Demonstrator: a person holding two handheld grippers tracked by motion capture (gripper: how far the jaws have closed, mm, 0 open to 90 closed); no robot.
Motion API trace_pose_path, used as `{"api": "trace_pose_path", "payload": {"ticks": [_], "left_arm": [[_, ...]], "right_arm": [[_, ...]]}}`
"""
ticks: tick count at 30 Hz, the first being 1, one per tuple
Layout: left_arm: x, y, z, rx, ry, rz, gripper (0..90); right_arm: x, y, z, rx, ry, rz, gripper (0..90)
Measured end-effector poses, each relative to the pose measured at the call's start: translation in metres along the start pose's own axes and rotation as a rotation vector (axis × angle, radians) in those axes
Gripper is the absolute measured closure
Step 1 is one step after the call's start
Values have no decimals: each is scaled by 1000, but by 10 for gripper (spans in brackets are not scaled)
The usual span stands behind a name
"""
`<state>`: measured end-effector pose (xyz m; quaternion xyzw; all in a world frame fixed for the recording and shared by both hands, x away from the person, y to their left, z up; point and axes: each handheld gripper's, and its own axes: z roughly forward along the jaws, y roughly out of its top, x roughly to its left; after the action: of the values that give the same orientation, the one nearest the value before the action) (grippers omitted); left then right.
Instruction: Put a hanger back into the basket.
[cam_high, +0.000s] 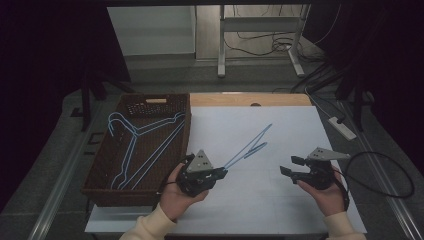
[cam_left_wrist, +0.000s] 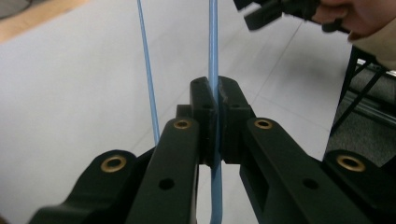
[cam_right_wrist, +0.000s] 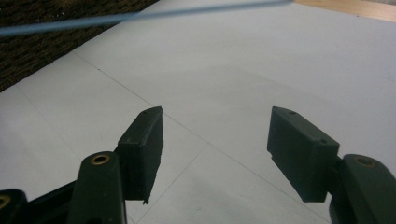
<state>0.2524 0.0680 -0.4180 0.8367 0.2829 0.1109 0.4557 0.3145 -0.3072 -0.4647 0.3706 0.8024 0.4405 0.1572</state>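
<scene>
A thin, smooth, pale blue wire clothes hanger was held up off the white counter, slanting from the left claw up and away toward the middle of the sheet. In the left gripper view its blue rod ran straight up between the matt black plastic jaws, which were pressed tight on it, brass-coloured rivets glinting on their arms; a second strand of the same hanger rose just beside it. The person's left hand, in a cream sleeve, gripped that tool, which carried a grey three-cornered plate on top.

The right claw stood well apart to the right, above the counter, its blocky black jaws spread wide with nothing between them; the right hand held it, and a black cable looped away from it.

To the left, at the counter's edge, sat a dark brown woven wicker basket, rectangular, with more pale blue wire hangers lying in it. The counter surface was a plain white sheet with faint straight lines, and a strip of light wood showed at its far edge. I could read no writing anywhere.
</scene>
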Motion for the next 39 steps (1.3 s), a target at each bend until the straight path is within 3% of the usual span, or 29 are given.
{"api": "trace_pose_path", "payload": {"ticks": [7,13,24,30,39], "left_arm": [[14,6,-30,-60,26,-7,864],[34,5,-58,-120,68,-48,865],[65,-7,-94,-185,140,-110,865],[80,-14,-107,-198,179,-144,865],[105,-30,-114,-170,224,-200,865]], "right_arm": [[2,-1,4,14,2,-6,368],[3,-2,5,26,0,-12,367],[3,-3,7,41,3,-14,365],[4,-3,7,45,3,-18,365],[4,-4,8,51,0,-19,365]]}}
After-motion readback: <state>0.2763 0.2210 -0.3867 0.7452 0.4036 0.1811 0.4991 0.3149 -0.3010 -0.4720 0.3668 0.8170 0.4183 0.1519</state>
